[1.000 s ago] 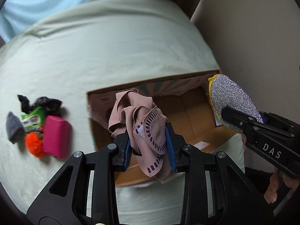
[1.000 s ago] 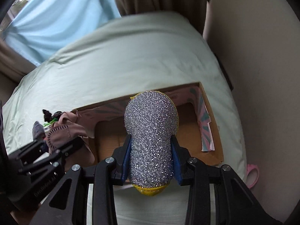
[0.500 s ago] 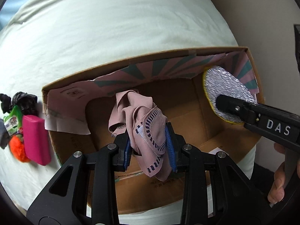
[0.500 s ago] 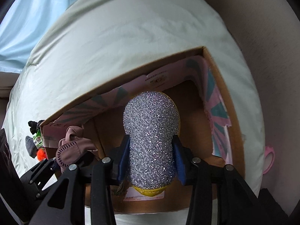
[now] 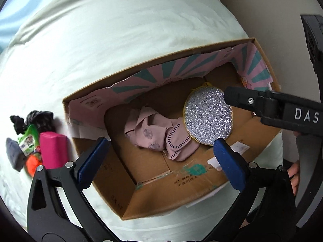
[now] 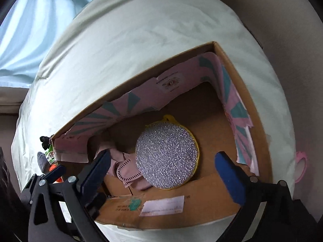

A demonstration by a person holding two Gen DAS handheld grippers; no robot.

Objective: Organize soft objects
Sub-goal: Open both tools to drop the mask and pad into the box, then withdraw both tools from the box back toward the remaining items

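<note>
An open cardboard box [image 5: 181,191] [image 6: 242,92] with a pink and teal lining sits on the bed. A crumpled pink cloth [image 5: 159,139] [image 6: 125,167] lies on its floor. A round silver glitter sponge [image 5: 208,117] [image 6: 167,155] with a yellow rim rests partly on the cloth. My left gripper [image 5: 161,141] hovers over the cloth, jaws opening wide, pads touching nothing. My right gripper [image 6: 163,153] is above the sponge, jaws also opening, pads clear of it. One of its black fingers [image 5: 242,98] reaches in from the right in the left wrist view.
Left of the box on the pale green sheet [image 5: 121,40] lies a small pile: a magenta block [image 5: 52,151], a green packet [image 5: 28,141], black cloth [image 5: 34,119], a grey piece [image 5: 13,155] and an orange tuft [image 5: 31,165]. A pink ring [image 6: 301,165] lies right of the box.
Both grippers sank toward the box and went from shut to wide open. The pink cloth and the glitter sponge left the pads and now lie inside the box.
</note>
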